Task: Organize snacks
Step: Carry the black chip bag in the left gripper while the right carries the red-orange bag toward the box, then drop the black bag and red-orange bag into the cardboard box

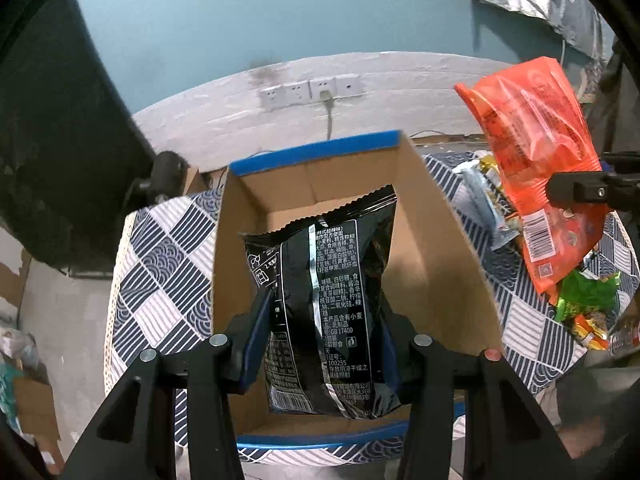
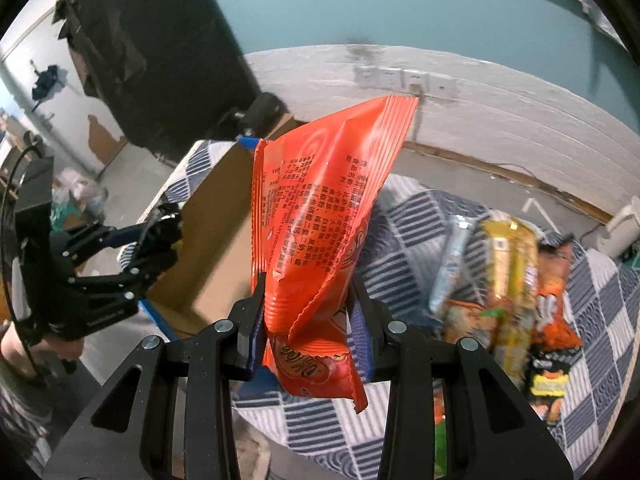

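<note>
1. One counter [image 1: 160, 280], covered by a blue-and-white checked cloth, carries everything.
2. One open cardboard box [image 1: 440, 240] with blue tape on its rim stands on the counter, its mouth facing up and its floor bare.
3. Two snack bags are held in the air: one black packet [image 1: 320, 288] with white print, and one orange packet [image 2: 316, 220], creased near its lower end.
4. A loose pile of snacks [image 2: 508, 280] lies on the cloth to the right of the box; at least five packets show in yellow, orange, silver and green, though blur keeps me from an exact count.
5. Two tongs are in play. The left tongs [image 1: 320, 344] are clamped on the sides of the black packet, pointing steeply down and holding it over the open box, its upper end inside the mouth.
6. The right tongs [image 2: 308, 320] are clamped on the lower part of the orange packet, also angled downward; it stands up above the counter, just to the right of the box, clear of the pile.
</note>
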Tool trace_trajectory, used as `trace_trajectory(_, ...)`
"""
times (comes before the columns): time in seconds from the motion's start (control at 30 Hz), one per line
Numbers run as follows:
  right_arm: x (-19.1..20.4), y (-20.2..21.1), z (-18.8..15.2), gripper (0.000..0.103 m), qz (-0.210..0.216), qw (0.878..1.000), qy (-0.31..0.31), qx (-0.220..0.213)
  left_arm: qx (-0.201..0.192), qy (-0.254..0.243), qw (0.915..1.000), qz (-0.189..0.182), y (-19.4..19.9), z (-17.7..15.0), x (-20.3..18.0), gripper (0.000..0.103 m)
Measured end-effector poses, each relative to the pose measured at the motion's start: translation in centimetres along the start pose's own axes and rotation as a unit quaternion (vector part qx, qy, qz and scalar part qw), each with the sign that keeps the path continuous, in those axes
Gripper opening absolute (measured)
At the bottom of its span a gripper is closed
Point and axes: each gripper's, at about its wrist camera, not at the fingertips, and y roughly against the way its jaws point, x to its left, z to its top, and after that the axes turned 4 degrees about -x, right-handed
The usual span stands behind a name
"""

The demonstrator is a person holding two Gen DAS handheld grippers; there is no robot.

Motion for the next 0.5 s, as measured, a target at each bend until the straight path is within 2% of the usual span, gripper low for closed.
trace_trajectory(0.23,3.3,-3.1,0.9,0.035,0.014,1.000,0.019,0.020,0.005,0.019,0.9998,0.006,-0.9,-0.8,2.1,0.049)
trace_trajectory(0.5,4.9,-5.3,0.9,0.036,0.017,0.999,0.027,0.040,0.013,0.043,0.9990,0.004,-1.7,-1.5,3.9,0.049)
